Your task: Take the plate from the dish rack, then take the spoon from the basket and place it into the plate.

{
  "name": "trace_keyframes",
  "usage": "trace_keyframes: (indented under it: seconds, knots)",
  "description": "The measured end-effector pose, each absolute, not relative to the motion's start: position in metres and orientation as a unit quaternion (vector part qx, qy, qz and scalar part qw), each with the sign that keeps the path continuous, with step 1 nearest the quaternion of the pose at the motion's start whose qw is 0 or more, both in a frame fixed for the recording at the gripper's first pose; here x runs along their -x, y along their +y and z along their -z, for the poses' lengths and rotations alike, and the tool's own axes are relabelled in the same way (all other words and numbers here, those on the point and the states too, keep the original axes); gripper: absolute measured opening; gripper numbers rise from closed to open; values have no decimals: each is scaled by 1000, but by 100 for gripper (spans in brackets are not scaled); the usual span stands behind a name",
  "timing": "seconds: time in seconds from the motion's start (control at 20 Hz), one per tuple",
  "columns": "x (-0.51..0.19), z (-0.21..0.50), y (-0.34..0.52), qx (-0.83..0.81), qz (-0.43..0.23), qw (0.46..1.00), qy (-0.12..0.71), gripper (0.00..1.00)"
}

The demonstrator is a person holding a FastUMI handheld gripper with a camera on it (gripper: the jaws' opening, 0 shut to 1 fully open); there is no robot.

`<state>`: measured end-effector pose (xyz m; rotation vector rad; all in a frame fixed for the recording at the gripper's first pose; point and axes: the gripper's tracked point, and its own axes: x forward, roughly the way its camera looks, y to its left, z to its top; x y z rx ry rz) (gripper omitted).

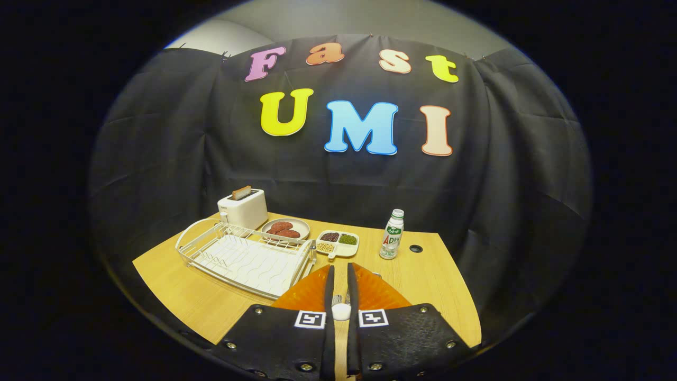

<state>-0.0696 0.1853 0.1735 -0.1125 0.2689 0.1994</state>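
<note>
Two fingers: the gripper (pixel 338 275) has its fingers (pixel 329 286) drawn nearly together, a narrow slot left between them; whether they press on anything I cannot tell.
Between the fingers: a small white rounded piece (pixel 341 311) sits low in the slot, with something silvery just above it, possibly the spoon's handle; too little shows to be sure.
Plate: an orange ribbed plate (pixel 309 291) lies flat on the worktop directly under the fingers, near the front edge, its rim just beside the rack's near right corner.
Dish rack: a white wire dish rack (pixel 248 259) stands on the left half of the worktop (pixel 423 275), its long axis running from the far left toward the fingers; nothing stands in its slots.
Round dish: a pale dish (pixel 285 228) behind the rack holds reddish-brown pieces.
Divided tray: a white tray (pixel 337 243) right of that dish holds dark, green and pale grains in separate compartments.
Toaster: a white toaster (pixel 243 209) at the far left corner has a slice standing in its slot.
Bottle: a small bottle (pixel 392 234) stands upright right of the tray, a hole in the worktop just beside it.
</note>
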Motion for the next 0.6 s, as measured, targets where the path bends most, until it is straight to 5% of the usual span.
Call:
trace_keyframes:
  seconds: [0.6]
  knots:
    - [87,-140,236,53,-159,970,179,8]
